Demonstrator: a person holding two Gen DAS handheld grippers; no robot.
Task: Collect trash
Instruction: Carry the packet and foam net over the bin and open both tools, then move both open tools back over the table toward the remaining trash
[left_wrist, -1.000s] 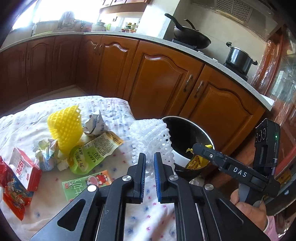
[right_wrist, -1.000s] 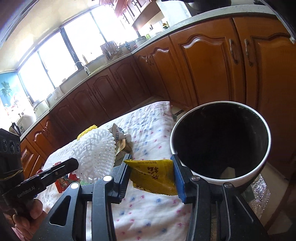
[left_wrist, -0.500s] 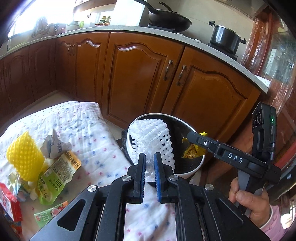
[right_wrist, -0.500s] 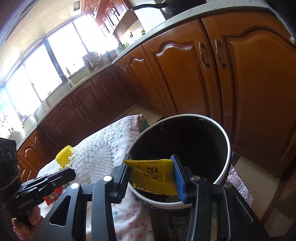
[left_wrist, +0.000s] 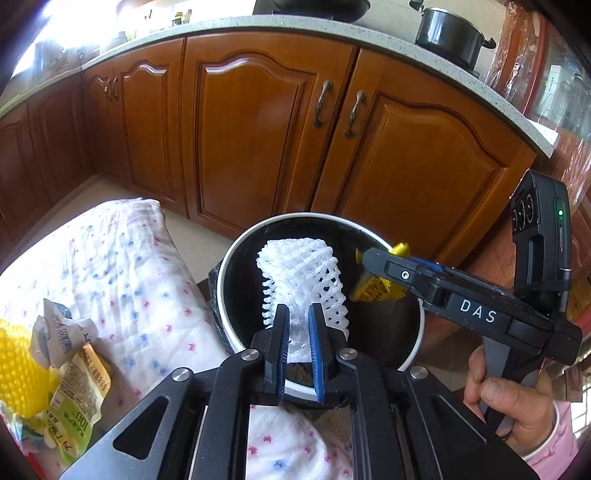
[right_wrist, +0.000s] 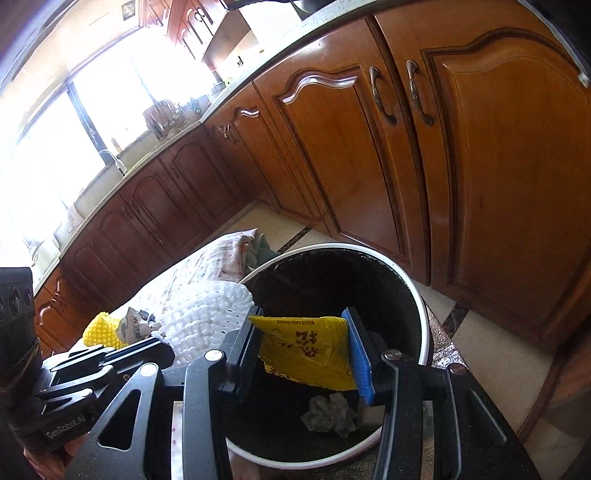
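While you hold both loads over the bin, start your scan at the far left, where trash is left on the flowered cloth (left_wrist: 122, 266): a yellow foam net (left_wrist: 18, 373), a crumpled wrapper (left_wrist: 59, 336) and a green pouch (left_wrist: 79, 406) lie touching one another, well apart from either tool. Moving right, your left gripper (left_wrist: 297, 343) is clenched on the white foam net (left_wrist: 301, 273), pinching its lower end so that its long axis runs up and away from the jaws, out over the mouth of the trash bin (left_wrist: 236, 251). Further right, your right gripper (right_wrist: 303, 349) grasps the yellow packet (right_wrist: 306, 347) flat between its pads, wide side across the jaws, and that packet hangs inside the bin's rim. A crumpled grey wad (right_wrist: 328, 410) already lies at the bottom.

What matters for your next move, I judge, is that both pieces sit directly above the dark opening, not over the cloth. Loosen either grip and the piece should fall in. The net's near end sits close to the near rim, so push slightly forward first.
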